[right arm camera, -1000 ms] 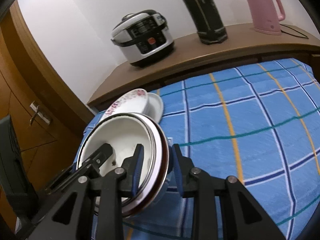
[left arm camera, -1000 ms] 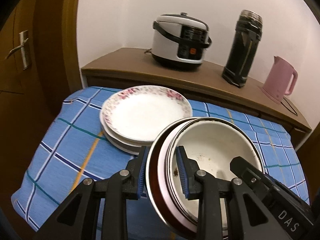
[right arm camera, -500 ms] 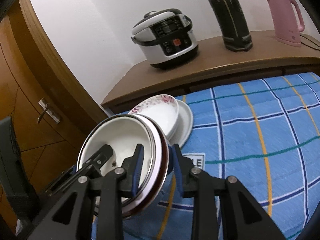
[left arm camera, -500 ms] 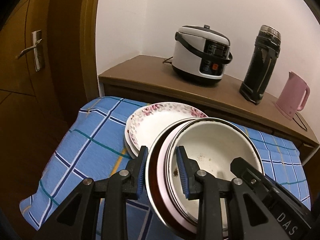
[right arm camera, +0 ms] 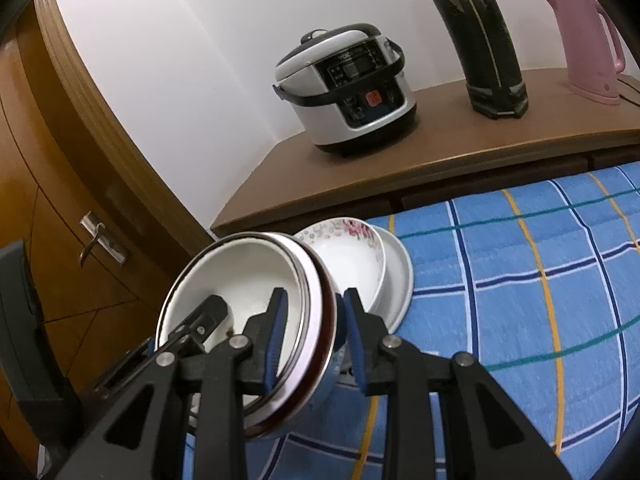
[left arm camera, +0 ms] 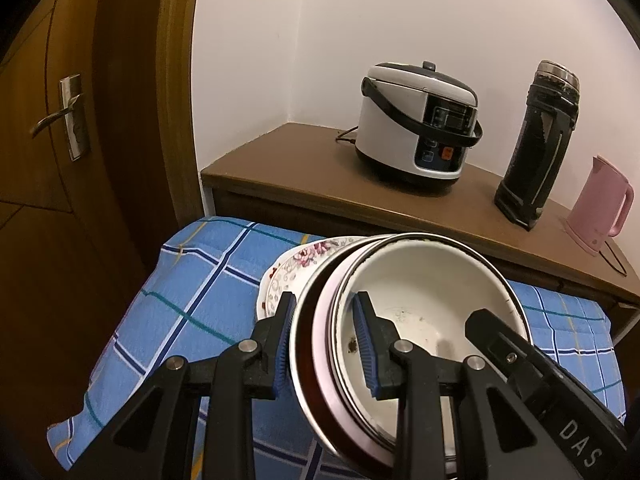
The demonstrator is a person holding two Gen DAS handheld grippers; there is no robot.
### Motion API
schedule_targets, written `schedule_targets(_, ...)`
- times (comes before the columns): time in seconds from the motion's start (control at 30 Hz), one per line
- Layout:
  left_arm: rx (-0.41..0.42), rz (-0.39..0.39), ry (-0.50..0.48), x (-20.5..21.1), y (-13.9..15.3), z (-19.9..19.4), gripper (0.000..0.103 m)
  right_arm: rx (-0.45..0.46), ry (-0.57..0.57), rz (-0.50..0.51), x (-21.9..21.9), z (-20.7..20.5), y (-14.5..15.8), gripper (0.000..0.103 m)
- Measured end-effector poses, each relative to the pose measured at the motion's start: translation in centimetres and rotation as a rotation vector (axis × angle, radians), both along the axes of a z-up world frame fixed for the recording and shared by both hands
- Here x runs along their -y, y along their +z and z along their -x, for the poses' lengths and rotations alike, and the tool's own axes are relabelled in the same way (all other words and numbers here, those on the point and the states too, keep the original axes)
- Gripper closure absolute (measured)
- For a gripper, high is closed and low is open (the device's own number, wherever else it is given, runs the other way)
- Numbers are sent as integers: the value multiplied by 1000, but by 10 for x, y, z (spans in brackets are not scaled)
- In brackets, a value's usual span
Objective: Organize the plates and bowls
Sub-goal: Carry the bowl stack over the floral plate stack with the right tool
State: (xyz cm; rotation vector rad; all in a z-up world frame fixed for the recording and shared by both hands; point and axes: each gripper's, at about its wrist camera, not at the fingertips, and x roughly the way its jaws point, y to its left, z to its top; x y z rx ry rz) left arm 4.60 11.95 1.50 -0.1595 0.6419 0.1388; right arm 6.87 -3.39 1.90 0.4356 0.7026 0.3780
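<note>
glossy bowls (left arm camera: 420,304), woven checked tablecloth (right arm camera: 520,280)

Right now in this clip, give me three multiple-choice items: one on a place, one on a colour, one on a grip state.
1. Where does the rice cooker stand?
A. on the wooden sideboard
B. on the checked cloth
C. on the floor

2. What colour is the kettle?
A. black
B. pink
C. white

3. How is the bowl stack held?
A. lying free
B. left gripper only
C. by both, right gripper too

A: it sits on the brown top.
B: pink body.
C: each clamps an opposite rim.
</note>
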Motion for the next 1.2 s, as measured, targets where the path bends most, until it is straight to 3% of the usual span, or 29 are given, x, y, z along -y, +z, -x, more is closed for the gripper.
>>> schedule_targets(0.73, -34, 16, -40, 12, -11, -32, 70, -34, -43, 20, 13, -24, -7, 74)
schedule_targets(1.2, -53, 68, -31, -1, -12, -53, 70, -40, -42, 61, 2, -47, 0, 74)
